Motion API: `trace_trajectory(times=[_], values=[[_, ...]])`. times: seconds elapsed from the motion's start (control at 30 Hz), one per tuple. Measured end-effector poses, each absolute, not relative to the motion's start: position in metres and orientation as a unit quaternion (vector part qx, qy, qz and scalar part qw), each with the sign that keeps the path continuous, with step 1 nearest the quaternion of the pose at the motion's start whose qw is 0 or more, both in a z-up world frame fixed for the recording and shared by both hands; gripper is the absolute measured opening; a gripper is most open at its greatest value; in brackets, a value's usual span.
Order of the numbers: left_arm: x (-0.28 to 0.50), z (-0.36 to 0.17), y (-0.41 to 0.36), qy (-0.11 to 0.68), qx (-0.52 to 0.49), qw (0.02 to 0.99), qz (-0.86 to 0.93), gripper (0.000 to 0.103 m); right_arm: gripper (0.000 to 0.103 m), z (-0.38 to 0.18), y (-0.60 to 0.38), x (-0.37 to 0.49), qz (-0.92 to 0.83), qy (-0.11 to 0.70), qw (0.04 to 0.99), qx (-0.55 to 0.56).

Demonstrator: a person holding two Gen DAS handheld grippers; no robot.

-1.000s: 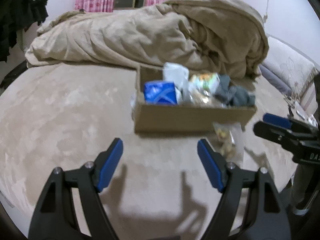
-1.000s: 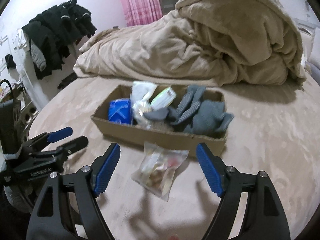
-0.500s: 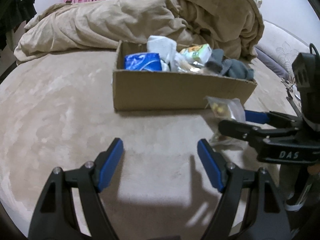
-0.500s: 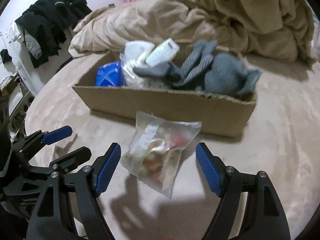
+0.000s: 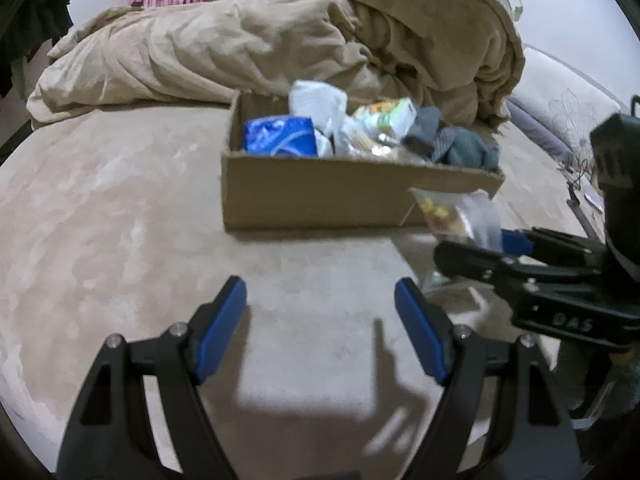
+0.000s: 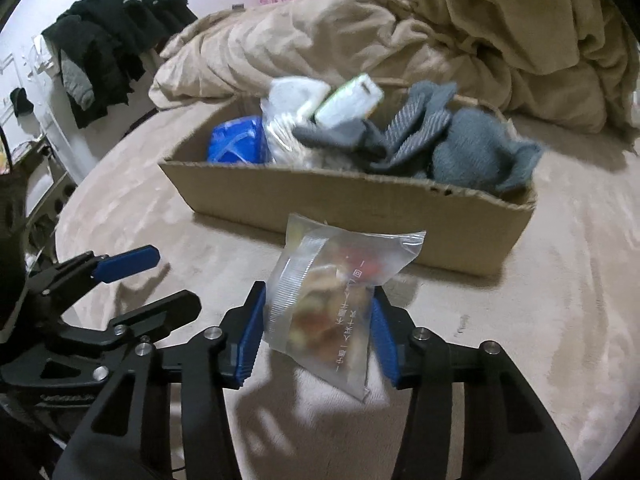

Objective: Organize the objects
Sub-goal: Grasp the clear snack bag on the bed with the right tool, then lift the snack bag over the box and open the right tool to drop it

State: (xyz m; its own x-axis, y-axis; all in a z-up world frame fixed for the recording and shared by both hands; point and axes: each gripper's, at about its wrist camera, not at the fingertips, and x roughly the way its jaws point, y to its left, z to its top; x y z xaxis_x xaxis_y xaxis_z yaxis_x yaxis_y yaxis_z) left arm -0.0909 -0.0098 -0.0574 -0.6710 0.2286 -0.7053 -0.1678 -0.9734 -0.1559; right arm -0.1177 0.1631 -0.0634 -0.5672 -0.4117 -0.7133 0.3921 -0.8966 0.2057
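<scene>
A cardboard box (image 5: 320,200) (image 6: 360,200) sits on the bed, holding a blue packet (image 5: 280,136) (image 6: 236,144), a white bag (image 5: 316,100), a green-white pack (image 6: 348,100) and grey socks (image 6: 460,140) (image 5: 452,144). My right gripper (image 6: 318,320) is shut on a clear snack bag (image 6: 340,292), lifted just in front of the box; the bag also shows in the left wrist view (image 5: 460,212). My left gripper (image 5: 320,320) is open and empty, above the bed in front of the box.
A rumpled beige duvet (image 5: 280,40) (image 6: 440,32) lies behind the box. Dark clothes (image 6: 116,36) hang at the left wall. A pillow (image 5: 560,100) lies at the right. The beige bedsheet (image 5: 120,220) spreads around the box.
My right gripper has closed its fingers on the snack bag and raised it off the bed. My left gripper stays open and has shifted little.
</scene>
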Motion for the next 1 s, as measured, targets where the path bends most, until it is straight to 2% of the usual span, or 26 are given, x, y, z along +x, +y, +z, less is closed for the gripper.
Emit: trace_trajectory(times=[0.43, 0.7, 1.0], values=[[-0.111, -0.012, -0.037, -0.047, -0.332, 0.071, 0.939, 0.078, 0.051, 0.002, 0.148, -0.118, -0.913, -0.016, 0.246, 0.326], [-0.133, -0.001, -0.071, -0.064, -0.315, 0.037, 0.946, 0.078, 0.051, 0.013, 0.136, -0.150, -0.917, -0.032, 0.246, 0.311], [-0.141, -0.009, -0.105, -0.092, -0.326, 0.019, 0.941, 0.078, 0.051, 0.010, 0.095, -0.185, -0.922, 0.001, 0.254, 0.292]])
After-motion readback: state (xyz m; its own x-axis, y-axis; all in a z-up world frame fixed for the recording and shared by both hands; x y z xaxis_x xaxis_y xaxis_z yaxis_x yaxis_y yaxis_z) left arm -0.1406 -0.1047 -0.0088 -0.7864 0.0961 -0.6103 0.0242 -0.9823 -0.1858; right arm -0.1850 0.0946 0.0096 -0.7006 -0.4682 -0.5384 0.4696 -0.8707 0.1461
